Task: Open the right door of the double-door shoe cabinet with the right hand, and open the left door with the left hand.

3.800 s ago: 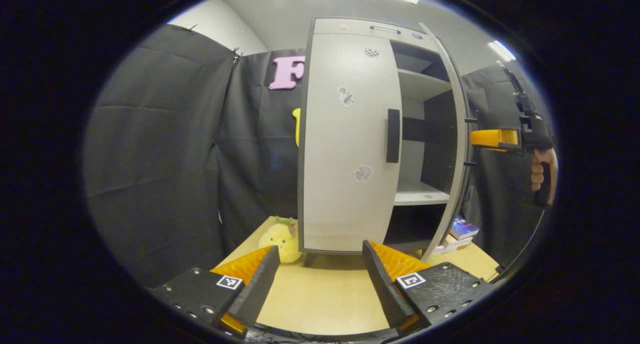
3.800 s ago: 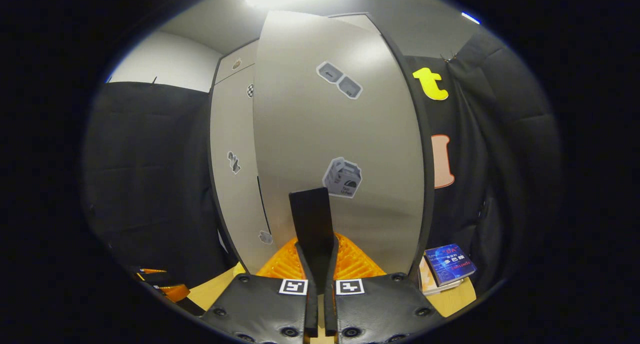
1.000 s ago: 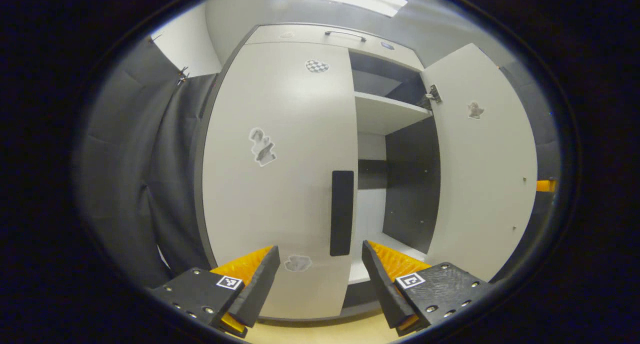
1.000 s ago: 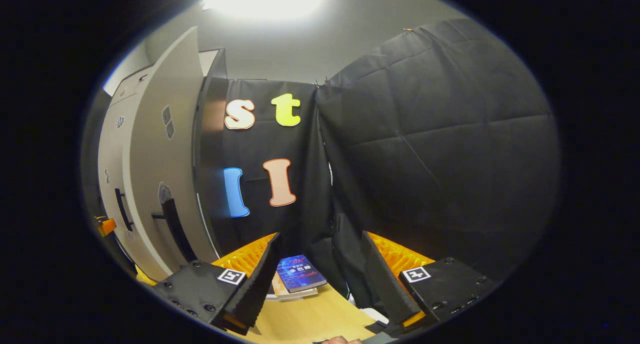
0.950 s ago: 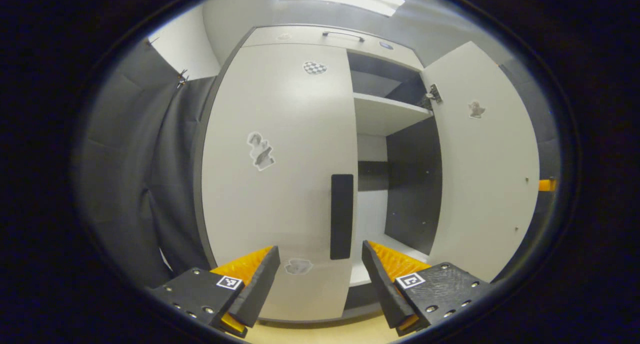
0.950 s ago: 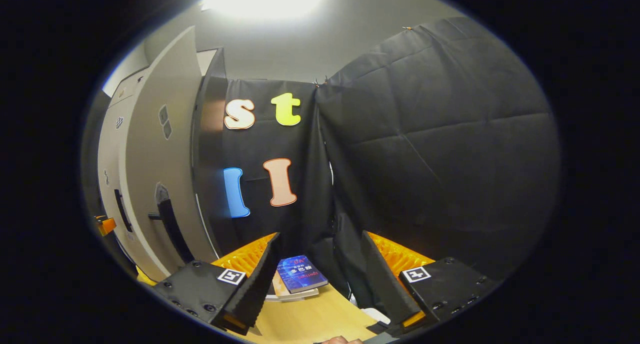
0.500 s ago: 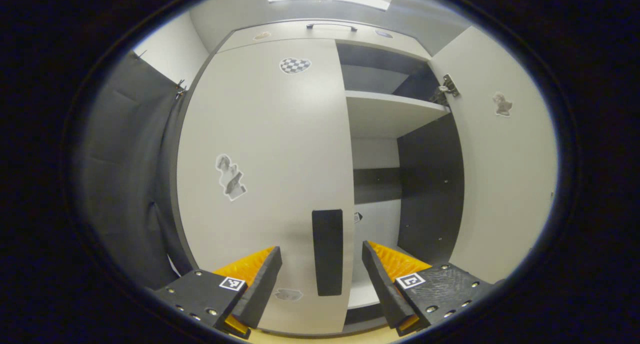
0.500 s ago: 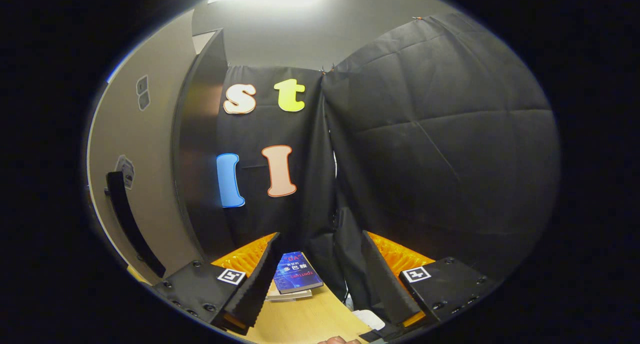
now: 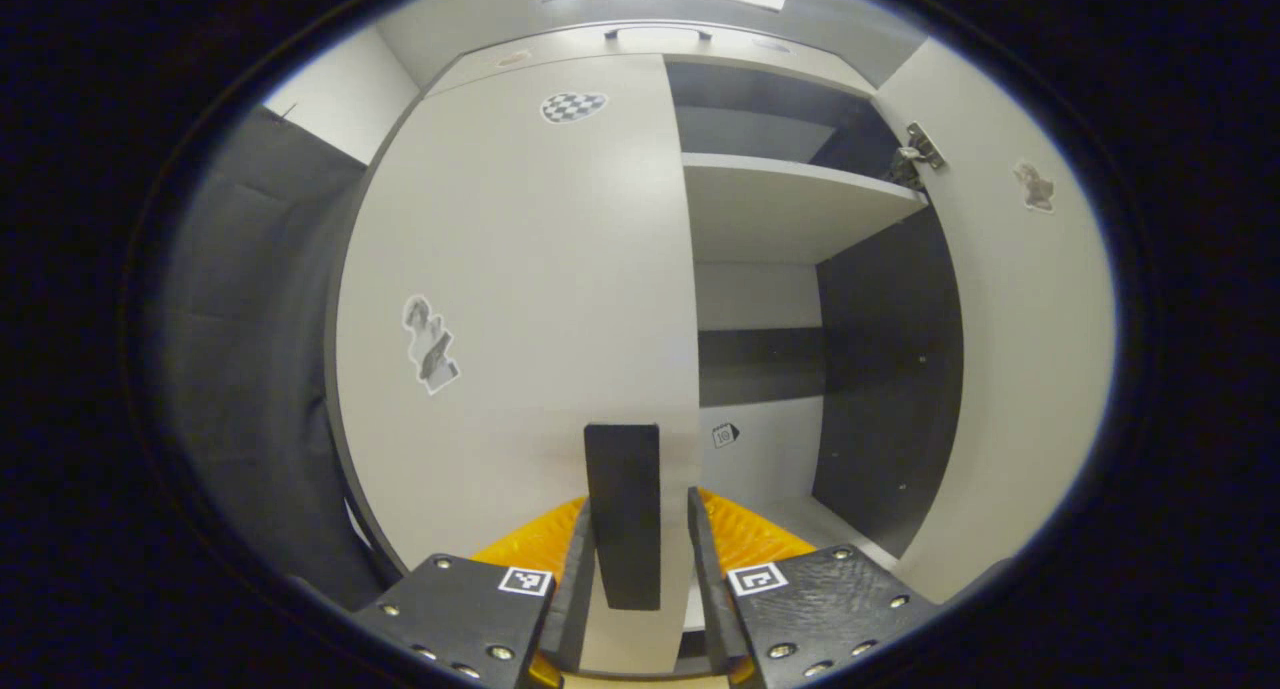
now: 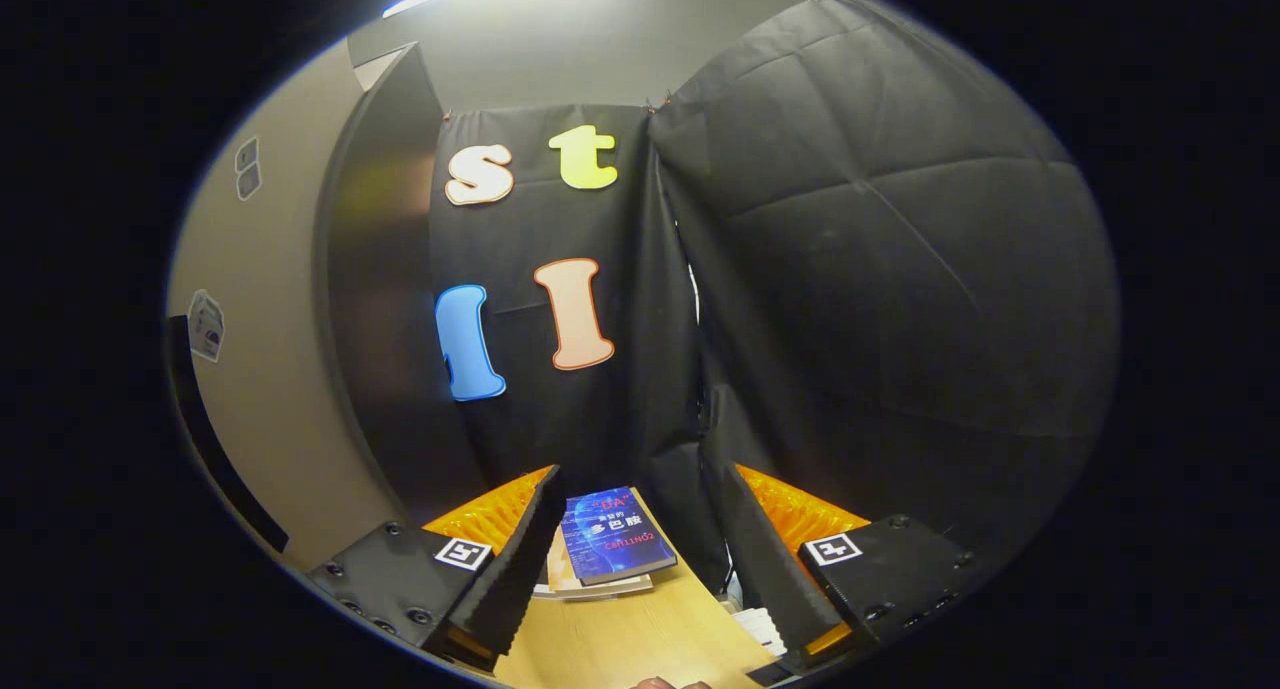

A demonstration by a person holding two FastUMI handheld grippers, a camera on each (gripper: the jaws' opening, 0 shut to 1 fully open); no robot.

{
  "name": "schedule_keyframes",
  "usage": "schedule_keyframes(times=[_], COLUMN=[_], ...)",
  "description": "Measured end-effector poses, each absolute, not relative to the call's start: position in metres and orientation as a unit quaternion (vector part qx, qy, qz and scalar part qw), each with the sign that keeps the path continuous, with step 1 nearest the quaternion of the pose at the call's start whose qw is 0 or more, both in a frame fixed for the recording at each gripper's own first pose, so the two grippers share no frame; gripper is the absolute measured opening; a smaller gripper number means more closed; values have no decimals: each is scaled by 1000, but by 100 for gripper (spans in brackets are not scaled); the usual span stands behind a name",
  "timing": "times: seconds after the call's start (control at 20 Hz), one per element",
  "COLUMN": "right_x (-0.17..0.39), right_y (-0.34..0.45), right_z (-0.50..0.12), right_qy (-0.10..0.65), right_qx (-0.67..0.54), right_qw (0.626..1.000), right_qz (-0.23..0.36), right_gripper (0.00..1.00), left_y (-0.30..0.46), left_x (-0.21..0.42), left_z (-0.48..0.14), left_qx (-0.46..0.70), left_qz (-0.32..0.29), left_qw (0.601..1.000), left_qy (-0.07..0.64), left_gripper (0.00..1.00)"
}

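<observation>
Gripper closing around the left door's handle.

In the left gripper view, the left gripper (image 9: 640,569) straddles the dark handle (image 9: 622,514) of the closed left door (image 9: 520,299), jaws narrow; whether both press on it I cannot tell, but the placement suits a pull. The right door (image 9: 1010,349) stands swung open, baring a shelf (image 9: 790,204). The right gripper (image 10: 630,559) hangs wide and empty over the bench (image 10: 640,639), near a book (image 10: 612,547), apparently finished.
</observation>
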State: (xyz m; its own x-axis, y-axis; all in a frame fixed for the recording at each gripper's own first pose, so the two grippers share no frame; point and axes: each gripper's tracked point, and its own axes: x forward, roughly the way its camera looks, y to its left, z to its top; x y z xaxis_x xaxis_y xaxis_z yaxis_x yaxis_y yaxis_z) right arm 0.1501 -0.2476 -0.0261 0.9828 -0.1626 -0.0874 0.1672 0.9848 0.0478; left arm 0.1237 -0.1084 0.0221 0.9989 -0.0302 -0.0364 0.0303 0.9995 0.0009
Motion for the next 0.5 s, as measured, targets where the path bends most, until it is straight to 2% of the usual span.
schedule_keyframes(times=[0.2,0.45,0.5], right_x=[170,187,188], right_y=[-249,-236,-233], right_z=[-23,-32,-33], right_qy=[38,60,60], right_qx=[29,46,42], right_qw=[997,997,997], right_qz=[-63,-25,-20], right_gripper=[98,98,98], left_y=[-100,-95,-95], left_x=[122,124,122], left_z=[20,17,20], left_qx=[-12,12,9], left_qz=[17,32,32], left_qw=[1000,999,999], left_qy=[20,22,18], left_gripper=[27,29,26])
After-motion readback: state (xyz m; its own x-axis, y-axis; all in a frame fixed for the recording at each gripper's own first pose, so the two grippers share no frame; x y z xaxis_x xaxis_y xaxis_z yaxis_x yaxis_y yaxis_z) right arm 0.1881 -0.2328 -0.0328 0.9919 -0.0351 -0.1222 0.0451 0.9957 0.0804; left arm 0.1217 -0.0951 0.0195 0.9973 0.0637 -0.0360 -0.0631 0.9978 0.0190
